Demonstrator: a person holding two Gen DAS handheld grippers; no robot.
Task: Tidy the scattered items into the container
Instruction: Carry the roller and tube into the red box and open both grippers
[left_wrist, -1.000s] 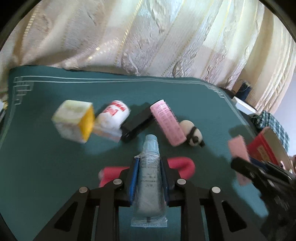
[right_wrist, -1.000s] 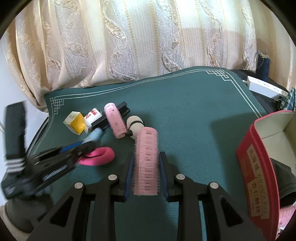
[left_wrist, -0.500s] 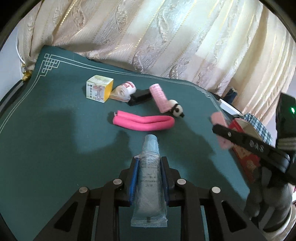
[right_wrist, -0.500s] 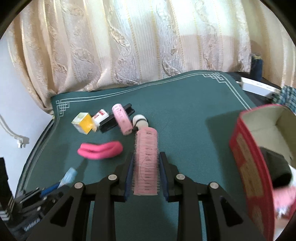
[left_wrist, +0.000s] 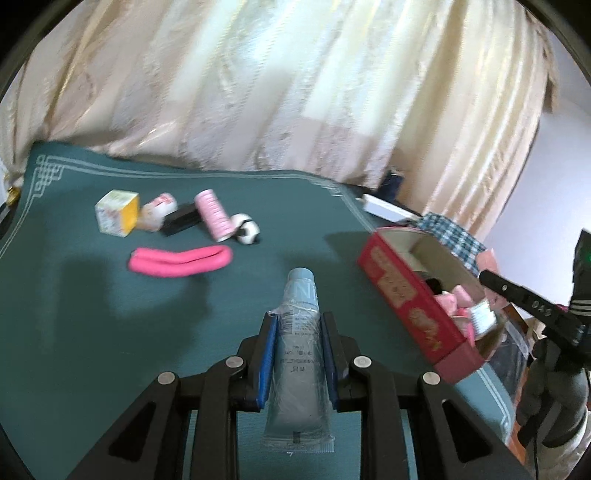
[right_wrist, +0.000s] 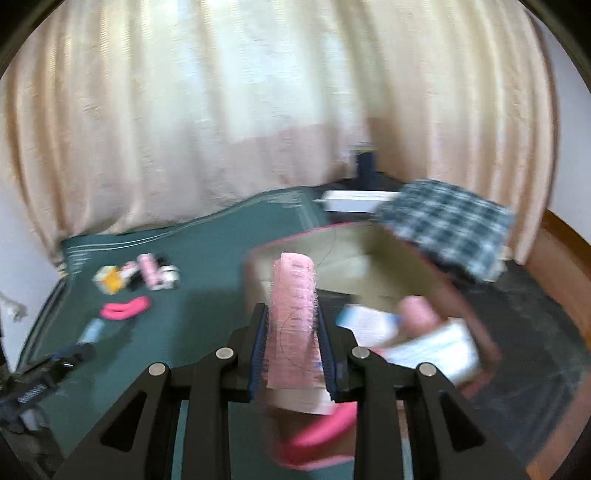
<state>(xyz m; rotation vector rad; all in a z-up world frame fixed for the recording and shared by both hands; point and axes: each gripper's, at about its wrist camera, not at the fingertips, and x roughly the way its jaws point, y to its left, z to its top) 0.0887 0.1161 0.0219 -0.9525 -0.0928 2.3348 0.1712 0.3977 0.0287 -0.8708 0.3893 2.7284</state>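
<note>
My left gripper (left_wrist: 297, 325) is shut on a pale blue tube (left_wrist: 298, 354), held above the green table mat (left_wrist: 92, 332). To its right stands the open red box (left_wrist: 410, 295) with pink and white items inside. My right gripper (right_wrist: 292, 317) is shut on a pink hair roller (right_wrist: 293, 321) and hangs over that red box (right_wrist: 484, 332), blurred by motion. Left on the mat are a folded pink band (left_wrist: 181, 260), a second pink roller (left_wrist: 214, 215), a panda figure (left_wrist: 246, 229), a black bar (left_wrist: 181, 219), a white-red roll (left_wrist: 157, 210) and a yellow-white carton (left_wrist: 117, 216).
Cream curtains (left_wrist: 258, 92) hang close behind the table. A checked cloth (right_wrist: 447, 225) lies at the box's far side, with a white flat box (left_wrist: 388, 208) and a dark spool (right_wrist: 365, 162) beyond. The right gripper's black arm (left_wrist: 532, 314) crosses the left wrist view's right edge.
Both grippers swung right toward the red box, each keeping its load. The right one now hangs over the box; the scattered items have slid to the left of both views.
</note>
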